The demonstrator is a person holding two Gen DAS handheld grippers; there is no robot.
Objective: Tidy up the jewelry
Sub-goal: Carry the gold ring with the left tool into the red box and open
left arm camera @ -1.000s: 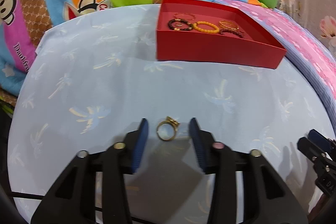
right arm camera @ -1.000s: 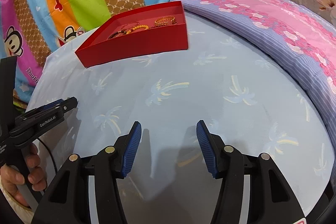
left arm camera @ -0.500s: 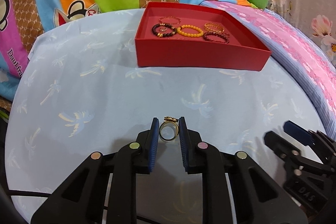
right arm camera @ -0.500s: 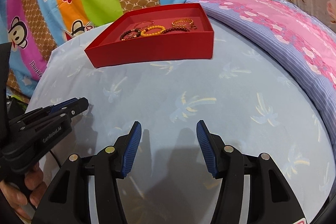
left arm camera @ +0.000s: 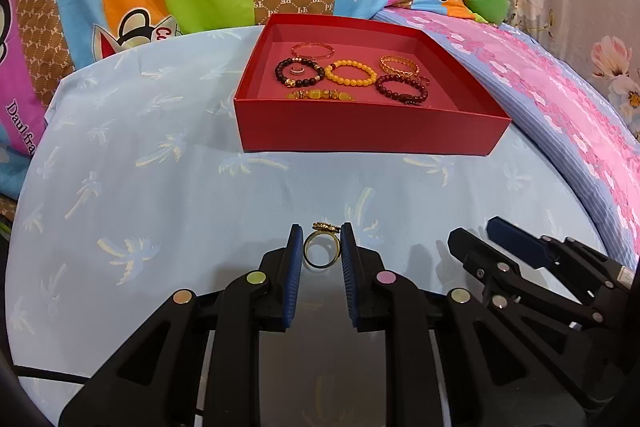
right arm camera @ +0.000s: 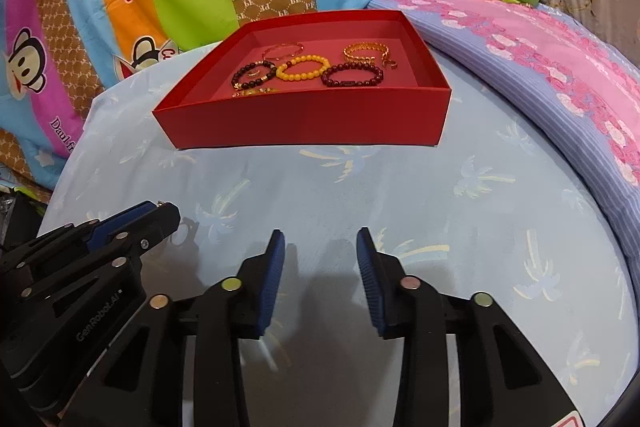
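left gripper (left arm camera: 321,254): its blue pads are clamped on the gold ring (left arm camera: 321,254), one on each side of the band; the ring stands upright, hoop facing the camera, ornamented top at 12 o'clock
gold ring: between the left fingertips, over the pale blue palm-print cloth (left arm camera: 160,187); whether it has cleared the cloth i cannot tell
right gripper (right arm camera: 320,259): jaws closing with nothing between them, only bare cloth under the gap; a clear space still shows between the pads
red box (left arm camera: 368,131): an open tray at 12 o'clock from the left gripper, a little toward 1, well apart from it with a stretch of bare cloth between; its near wall faces the grippers
box contents: a black bead bracelet (left arm camera: 299,71), a yellow bead bracelet (left arm camera: 351,73), a dark red bead bracelet (left arm camera: 401,90), a gold chain bracelet (left arm camera: 399,65), a thin pink-gold bangle (left arm camera: 312,49) and an amber piece (left arm camera: 320,94) close behind the near wall
the relation that matters: the box lies straight ahead of the held ring, so in my judgement the carry runs toward 12 o'clock and must rise over the near wall before the ring is let go
long axis: the box's long side runs across the view, 9 to 3 o'clock, giving a broad front to come in over
nearer hand: the two grippers look about equally far from the box, but only the left carries anything; the right sits at 3 o'clock of the left
free floor: bare pink lining shows at the box's right end, around 1 o'clock, likely the easiest place to set the ring
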